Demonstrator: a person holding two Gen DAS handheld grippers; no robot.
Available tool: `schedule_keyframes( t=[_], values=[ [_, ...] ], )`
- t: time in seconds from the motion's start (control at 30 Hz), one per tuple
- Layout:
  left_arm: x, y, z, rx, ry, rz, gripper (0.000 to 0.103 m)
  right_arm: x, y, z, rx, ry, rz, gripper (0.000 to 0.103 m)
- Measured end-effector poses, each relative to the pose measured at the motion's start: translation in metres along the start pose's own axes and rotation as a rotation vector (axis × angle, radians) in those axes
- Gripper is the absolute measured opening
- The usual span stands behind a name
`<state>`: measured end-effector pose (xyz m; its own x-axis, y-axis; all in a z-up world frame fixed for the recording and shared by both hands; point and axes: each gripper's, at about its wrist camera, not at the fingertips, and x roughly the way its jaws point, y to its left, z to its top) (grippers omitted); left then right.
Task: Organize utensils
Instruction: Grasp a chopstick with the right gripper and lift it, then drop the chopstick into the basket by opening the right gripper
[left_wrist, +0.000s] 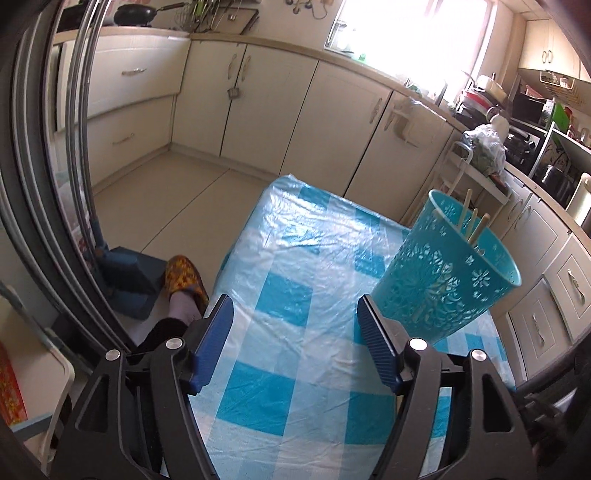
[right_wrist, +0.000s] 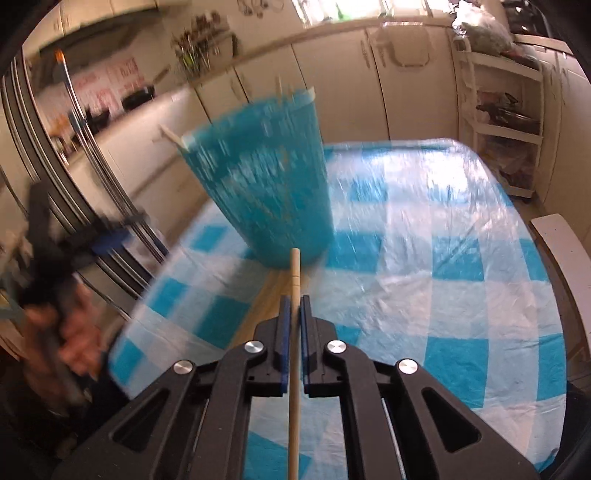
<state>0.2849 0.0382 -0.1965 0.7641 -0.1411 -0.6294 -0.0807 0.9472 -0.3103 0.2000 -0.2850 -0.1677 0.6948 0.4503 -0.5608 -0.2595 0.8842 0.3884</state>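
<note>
The right gripper (right_wrist: 294, 308) is pinching a pale wooden stick (right_wrist: 295, 273) between its blue fingers (right_wrist: 284, 314), its tip pointing at the base of the perforated turquoise plastic holder (right_wrist: 266, 184). The holder is standing on the blue-and-white checked table (left_wrist: 295, 295), already holding several sticks. The left gripper (left_wrist: 295, 317) is hanging just beside the holder, fingers spread and holding nothing.

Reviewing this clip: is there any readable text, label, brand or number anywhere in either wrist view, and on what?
None can be read.
Red and gold packaging at the left edge of the left wrist view: printed marks, too distorted to read.
Pink-lettered wall panel in the right wrist view: too blurred to read.
</note>
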Motion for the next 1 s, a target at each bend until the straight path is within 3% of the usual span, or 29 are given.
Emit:
schedule_keyframes(
  t=[0.1,0.23,0.33,0.53,0.73,1.0],
  values=[
    [0.002,0.004,-0.005,-0.009,0.02,-0.001,0.067,-0.018,0.009,0.036,0.046,-0.105,0.092,0.006],
    [0.0,-0.001,-0.006,-0.005,0.028,-0.009,0.067,-0.027,0.028,0.09,0.052,-0.244,0.147,0.006],
    [-0.004,-0.008,-0.003,-0.005,0.024,-0.023,0.067,-0.019,0.04,0.129,0.057,-0.333,0.15,0.006],
    [-0.017,-0.018,-0.007,0.011,0.014,-0.047,0.07,0.024,0.045,0.177,0.089,-0.446,0.032,0.006],
    [-0.018,-0.018,-0.015,0.009,0.036,-0.066,0.071,0.061,0.037,0.175,0.087,-0.415,-0.071,0.007],
    [-0.028,-0.02,-0.012,0.001,0.028,-0.083,0.072,0.055,0.035,0.153,0.055,-0.356,-0.081,0.009]
  ],
)
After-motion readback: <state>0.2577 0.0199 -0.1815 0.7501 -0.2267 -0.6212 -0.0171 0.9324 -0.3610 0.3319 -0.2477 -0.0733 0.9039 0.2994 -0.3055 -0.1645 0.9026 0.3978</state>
